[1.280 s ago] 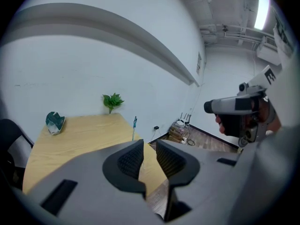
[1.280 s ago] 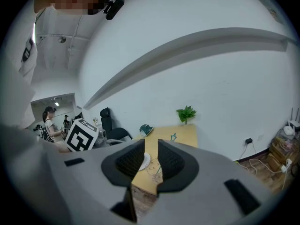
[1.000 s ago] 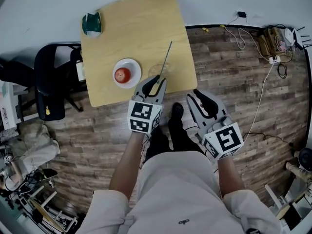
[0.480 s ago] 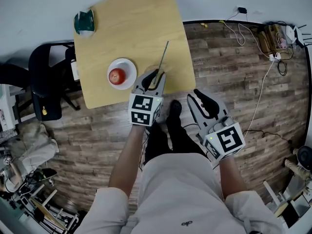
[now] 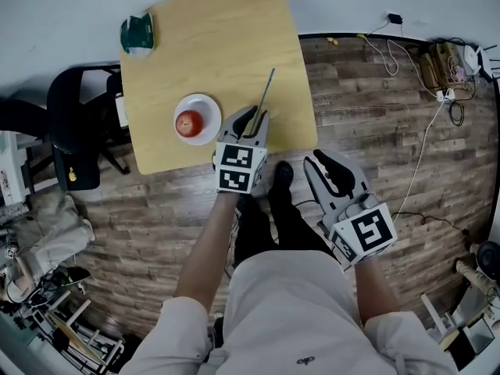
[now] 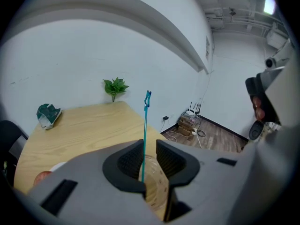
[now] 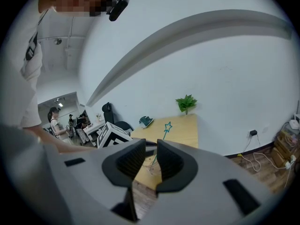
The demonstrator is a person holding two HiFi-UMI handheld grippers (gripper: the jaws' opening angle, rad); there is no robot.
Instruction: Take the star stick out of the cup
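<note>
A thin teal star stick (image 5: 264, 96) stands tilted in a clear cup (image 6: 157, 182) near the front edge of the wooden table (image 5: 219, 45). My left gripper (image 5: 254, 119) reaches over that edge. Its jaws stand on either side of the stick's lower part with a narrow gap, so it is open. In the left gripper view the stick (image 6: 145, 125) runs up along the left pad to its star tip. My right gripper (image 5: 326, 161) hangs over the floor to the right of the table, open and holding nothing. The right gripper view shows the star (image 7: 167, 125) beyond the jaws.
A white plate (image 5: 209, 108) with a red apple (image 5: 188, 123) sits just left of the cup. A green and white object (image 5: 137, 33) lies at the far left corner and a small plant (image 6: 115, 86) at the far edge. A black chair (image 5: 74, 123) stands left of the table; cables (image 5: 422, 147) lie on the floor at the right.
My left gripper has moved forward over the table's front edge, closer around the stick. The stick and cup stay in place. The right gripper has hardly moved.
</note>
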